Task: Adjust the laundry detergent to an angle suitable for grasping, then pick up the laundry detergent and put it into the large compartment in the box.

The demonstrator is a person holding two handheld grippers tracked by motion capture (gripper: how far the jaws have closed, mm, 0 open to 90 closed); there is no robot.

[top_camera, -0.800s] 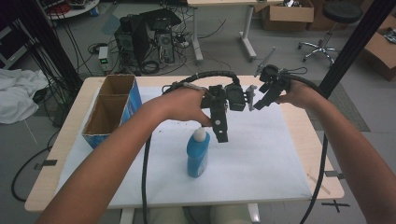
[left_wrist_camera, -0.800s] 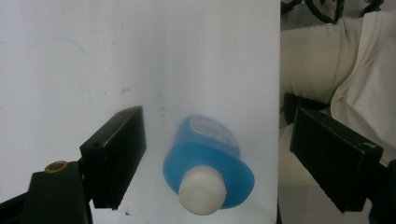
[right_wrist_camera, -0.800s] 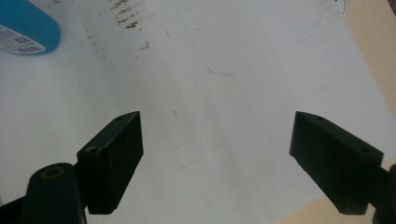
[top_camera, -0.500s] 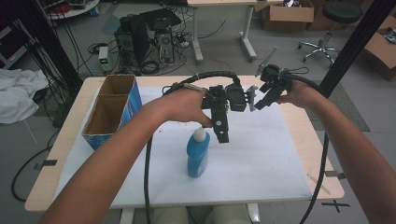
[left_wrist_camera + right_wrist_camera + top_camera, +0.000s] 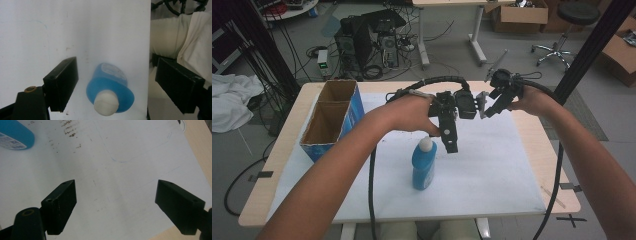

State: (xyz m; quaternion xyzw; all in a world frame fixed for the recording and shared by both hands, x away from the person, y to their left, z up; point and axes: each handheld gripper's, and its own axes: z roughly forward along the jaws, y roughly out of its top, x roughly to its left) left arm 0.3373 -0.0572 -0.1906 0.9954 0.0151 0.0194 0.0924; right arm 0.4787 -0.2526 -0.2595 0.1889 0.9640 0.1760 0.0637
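Observation:
A blue bottle [image 5: 424, 167] with a white cap stands upright on the white sheet [image 5: 497, 165] near the table's front. My left gripper [image 5: 451, 142] points down just right of the cap and a little above it. In the left gripper view the bottle [image 5: 110, 82] is seen from above, between the wide-apart jaws of the left gripper [image 5: 120, 83], untouched by either. My right gripper [image 5: 490, 110] hovers farther back and to the right, open over bare sheet. In the right gripper view its jaws [image 5: 116, 207] hold nothing, and the bottle's base [image 5: 15, 135] sits at the upper left.
A cardboard box [image 5: 332, 117] with blue sides and two open compartments stands at the table's left. The sheet's front edge [image 5: 149, 75] lies close behind the bottle. Wooden table margin [image 5: 557, 150] runs along the right. Cables trail from both grippers.

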